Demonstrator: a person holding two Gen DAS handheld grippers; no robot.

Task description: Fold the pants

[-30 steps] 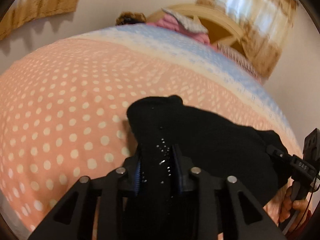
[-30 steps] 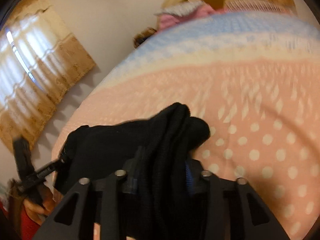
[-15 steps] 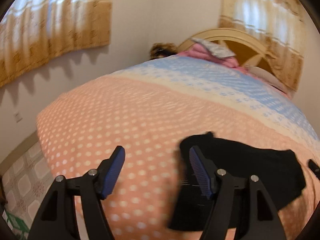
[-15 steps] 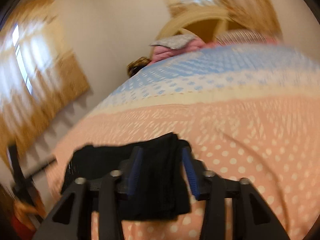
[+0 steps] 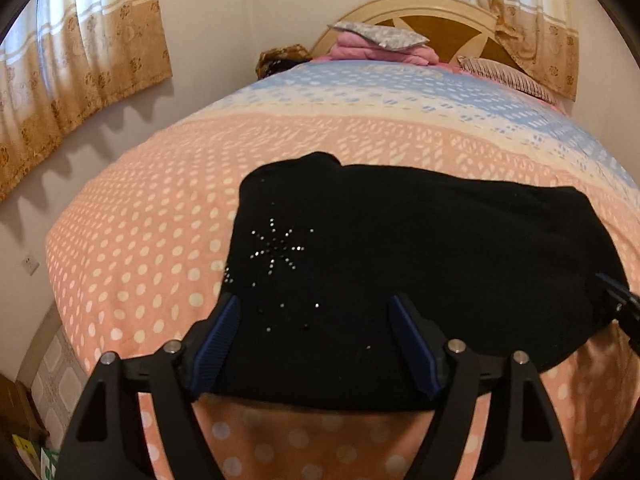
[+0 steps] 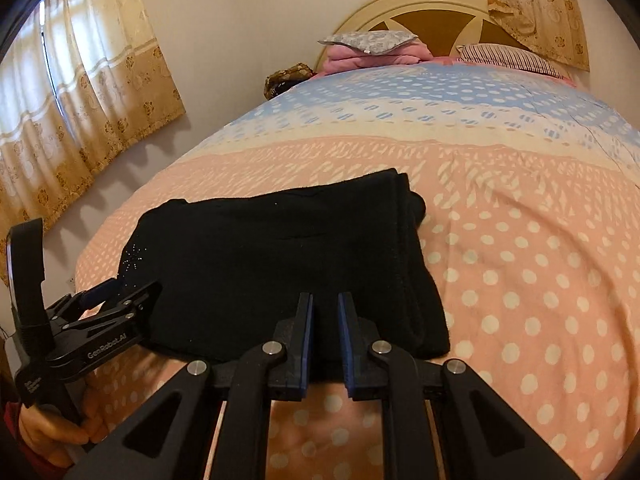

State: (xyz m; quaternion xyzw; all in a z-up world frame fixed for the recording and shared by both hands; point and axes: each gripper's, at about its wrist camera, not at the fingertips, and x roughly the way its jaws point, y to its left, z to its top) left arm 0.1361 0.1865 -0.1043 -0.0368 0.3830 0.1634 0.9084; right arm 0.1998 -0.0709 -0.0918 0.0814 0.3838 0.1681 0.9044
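Left wrist view: left gripper [image 5: 316, 328] jaws opening wide over folded black knit pants [image 5: 400, 264], nothing pinched, pants lying flat on pink polka-dot bedspread [image 5: 132, 248]. Right gripper [image 6: 325, 340] jaws closing narrow, empty. Fabric looking soft, light, floppy; gripping at thick folded edge seems best.

Both wrist views close over pants [image 5: 420, 260]

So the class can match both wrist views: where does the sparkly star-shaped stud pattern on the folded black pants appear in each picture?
Left wrist view: stud pattern left of centre, just above the left finger.
Right wrist view: stud pattern at far left, on the black pants' left edge.
Shared landmark: cream arched headboard, top right in both.
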